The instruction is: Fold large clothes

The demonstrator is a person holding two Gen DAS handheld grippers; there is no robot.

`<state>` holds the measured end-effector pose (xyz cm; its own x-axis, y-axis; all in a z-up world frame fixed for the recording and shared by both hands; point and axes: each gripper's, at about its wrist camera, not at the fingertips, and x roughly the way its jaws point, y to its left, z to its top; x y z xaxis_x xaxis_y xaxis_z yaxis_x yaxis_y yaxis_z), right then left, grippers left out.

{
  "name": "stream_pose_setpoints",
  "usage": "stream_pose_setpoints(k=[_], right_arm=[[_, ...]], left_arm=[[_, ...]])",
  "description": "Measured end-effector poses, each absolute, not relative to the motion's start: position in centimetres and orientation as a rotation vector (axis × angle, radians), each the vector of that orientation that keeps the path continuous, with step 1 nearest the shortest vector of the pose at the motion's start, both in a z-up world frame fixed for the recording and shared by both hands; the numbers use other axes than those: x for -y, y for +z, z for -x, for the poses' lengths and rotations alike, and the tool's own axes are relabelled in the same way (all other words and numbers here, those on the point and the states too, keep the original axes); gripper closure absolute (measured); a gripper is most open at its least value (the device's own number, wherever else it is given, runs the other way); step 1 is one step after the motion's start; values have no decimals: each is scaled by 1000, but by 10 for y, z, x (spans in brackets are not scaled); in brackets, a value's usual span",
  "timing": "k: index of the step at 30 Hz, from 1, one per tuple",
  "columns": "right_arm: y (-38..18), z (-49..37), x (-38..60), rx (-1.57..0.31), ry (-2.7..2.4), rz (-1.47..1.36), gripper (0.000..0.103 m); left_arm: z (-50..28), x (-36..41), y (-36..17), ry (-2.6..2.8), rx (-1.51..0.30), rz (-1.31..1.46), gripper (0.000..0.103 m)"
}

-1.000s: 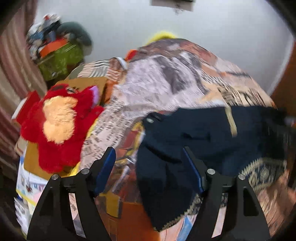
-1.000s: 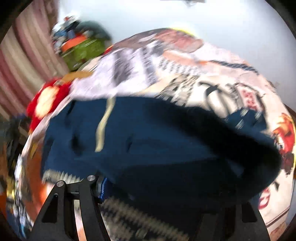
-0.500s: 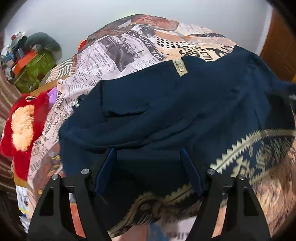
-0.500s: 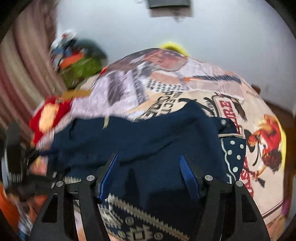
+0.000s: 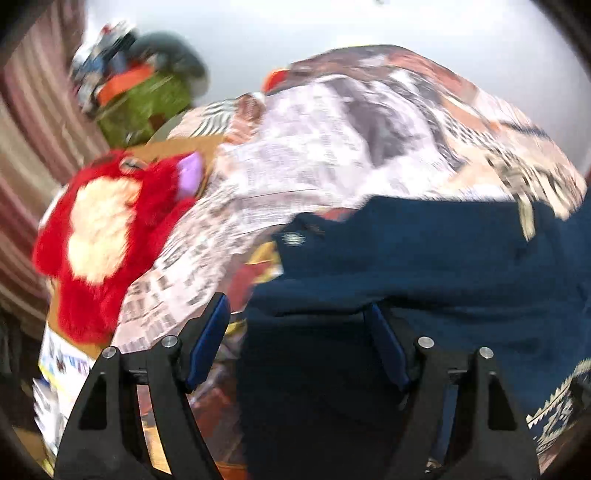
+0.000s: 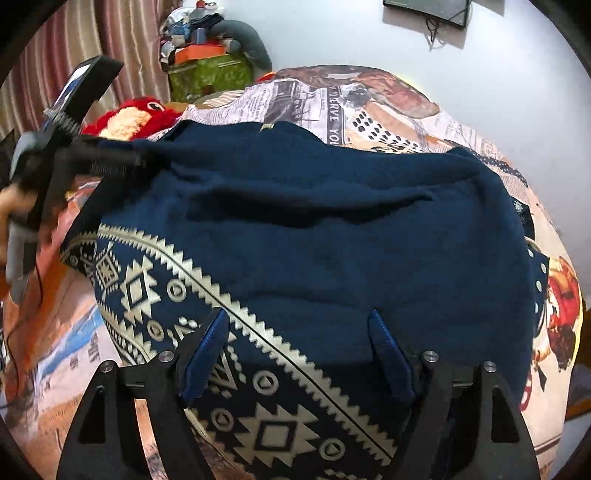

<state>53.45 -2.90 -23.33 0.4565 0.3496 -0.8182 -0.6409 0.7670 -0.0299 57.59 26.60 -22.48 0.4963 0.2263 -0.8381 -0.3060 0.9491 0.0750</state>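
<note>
A navy garment (image 6: 332, 229) with a cream geometric border lies spread on the printed bedspread (image 6: 369, 107), folded over so the border runs along its near side. My right gripper (image 6: 297, 343) hovers over the near edge. Its jaws are opening, with cloth under them but neither pad pressing on it. In the blurred left wrist view my left gripper (image 5: 297, 332) is at the garment's (image 5: 424, 258) left end. Its jaws are also opening, with dark cloth lying loose between them. The right wrist view shows the left gripper (image 6: 122, 158) in a person's hand at the garment's far left corner.
A red and cream plush toy (image 5: 99, 236) lies on cardboard at the bed's left side. Behind it a green box (image 6: 210, 75) piled with things stands by striped curtains (image 6: 118, 37). A white wall is beyond the bed, with a dark framed object (image 6: 424, 9) on it.
The left wrist view has swung from over the garment to its left end, so the plush toy is back in sight. The right jaws have spread wider, and the garment lies flatter.
</note>
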Motion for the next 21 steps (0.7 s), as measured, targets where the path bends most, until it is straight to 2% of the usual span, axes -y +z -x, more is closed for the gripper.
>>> stream_pose_setpoints(k=[9, 16, 18, 21], right_arm=[[-209, -516, 36, -921, 595, 350, 26], [-218, -508, 5, -950, 625, 395, 22], [-230, -511, 2, -991, 613, 419, 22], [-230, -509, 13, -989, 603, 418, 21]], left_arm=[[-520, -237, -192, 107, -949, 148, 27], [-508, -175, -227, -16, -1028, -27, 26], [-510, -176, -238, 5, -1041, -35, 20], [-506, -195, -240, 66, -1042, 21, 20]])
